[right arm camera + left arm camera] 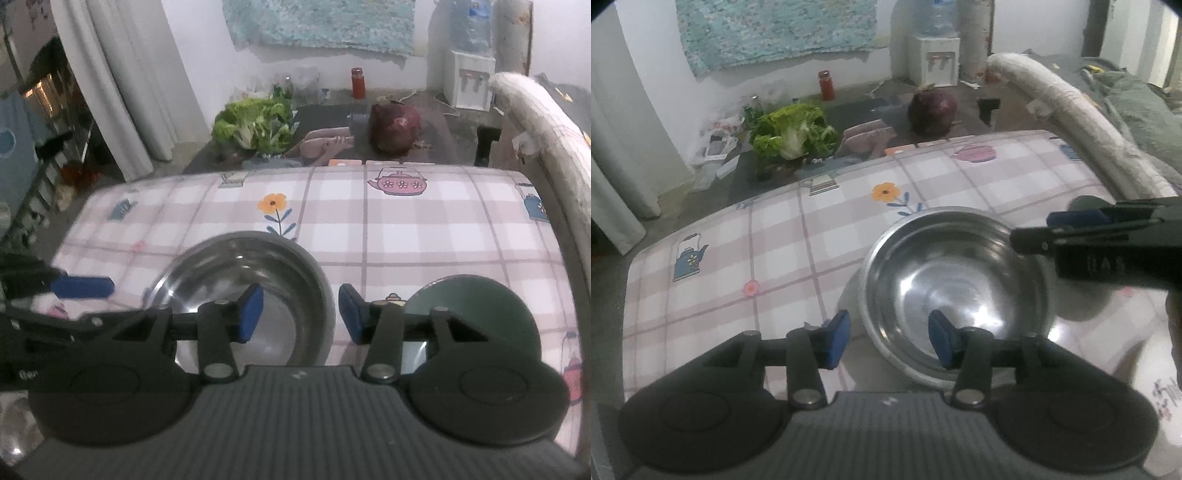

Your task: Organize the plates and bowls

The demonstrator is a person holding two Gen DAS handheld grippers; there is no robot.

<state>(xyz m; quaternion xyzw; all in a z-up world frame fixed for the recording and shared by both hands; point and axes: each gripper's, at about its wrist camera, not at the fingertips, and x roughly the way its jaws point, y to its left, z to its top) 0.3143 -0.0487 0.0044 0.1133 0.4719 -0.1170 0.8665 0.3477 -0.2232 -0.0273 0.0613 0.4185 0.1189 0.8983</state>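
A steel bowl sits on the checked tablecloth toward the near edge of the table, with a dark green plate just beside it on the right. The left gripper straddles the bowl's near-left rim, one blue pad outside the wall and one over the inside, jaws partly open with neither pad pressing the metal. The right gripper likewise straddles the right rim, parted and gripping nothing. It looks as though the bowl is set down and both tools are letting go of it. To finish the release cleanly, the pads should lift straight off the rim without dragging it, since thin steel would probably slide on the smooth cloth. If the green plate is next, I would judge an approach from its free right edge safest, keeping clear of the bowl. Hard to read: the plate's near part is hidden behind the right gripper's linkage, so its depth is uncertain. The bowl's near rim is cut off by the gripper bodies, and whether anything lies beneath it cannot be told.
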